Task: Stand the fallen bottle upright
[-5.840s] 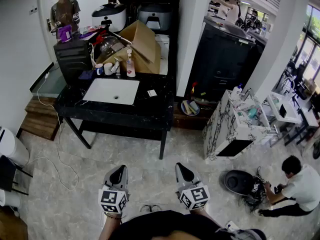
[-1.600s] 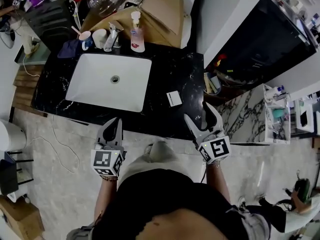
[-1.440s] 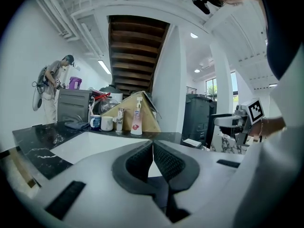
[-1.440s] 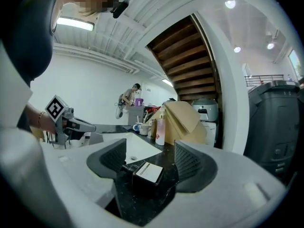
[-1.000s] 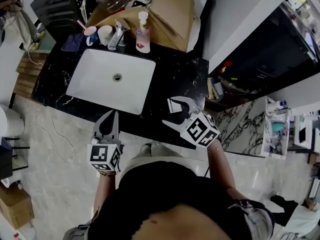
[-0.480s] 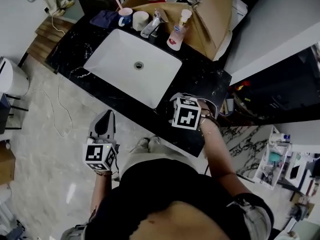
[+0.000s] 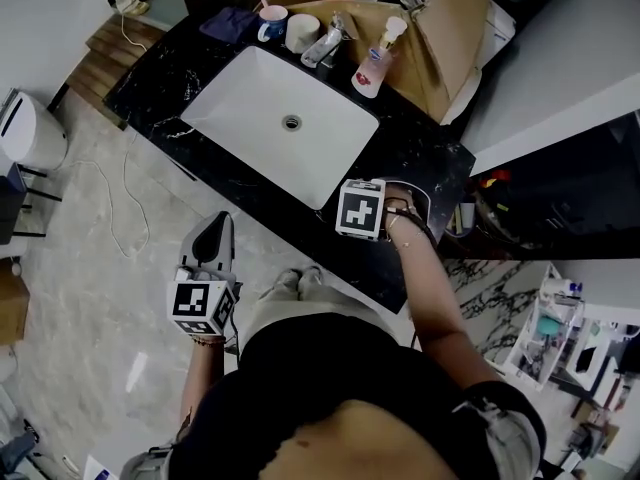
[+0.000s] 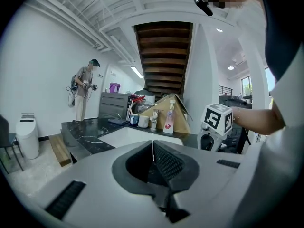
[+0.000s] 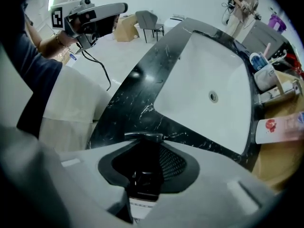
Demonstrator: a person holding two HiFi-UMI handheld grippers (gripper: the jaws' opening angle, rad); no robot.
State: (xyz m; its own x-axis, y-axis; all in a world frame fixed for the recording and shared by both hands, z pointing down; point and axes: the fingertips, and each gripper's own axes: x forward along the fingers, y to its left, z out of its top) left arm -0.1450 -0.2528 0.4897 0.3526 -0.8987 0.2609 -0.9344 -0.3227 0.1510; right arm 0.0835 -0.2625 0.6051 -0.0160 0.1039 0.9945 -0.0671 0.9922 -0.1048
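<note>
A small dark bottle (image 9: 141, 177) with a white label lies on the black marble counter (image 7: 430, 168), right of the white sink (image 7: 240, 88). In the right gripper view my right gripper (image 9: 145, 144) points straight down over it. Its jaws are closing, the bottle fills the gap and the pads touch its sides. From the head view only that gripper's marker cube (image 7: 360, 208) shows, and the bottle is hidden beneath it. My left gripper (image 7: 213, 240) hangs over the floor in front of the counter, shut and empty.
At the counter's back stand an upright pink pump bottle (image 7: 372, 68), a faucet (image 7: 325, 46), two cups (image 7: 288, 26) and an open cardboard box (image 7: 450, 38). A white appliance (image 7: 30, 133) sits on the floor at left. A person (image 8: 84, 87) stands beyond the counter.
My right gripper swung from level to pointing straight down onto the counter and its jaws narrowed round the bottle. My left gripper drew back from the counter's edge.
</note>
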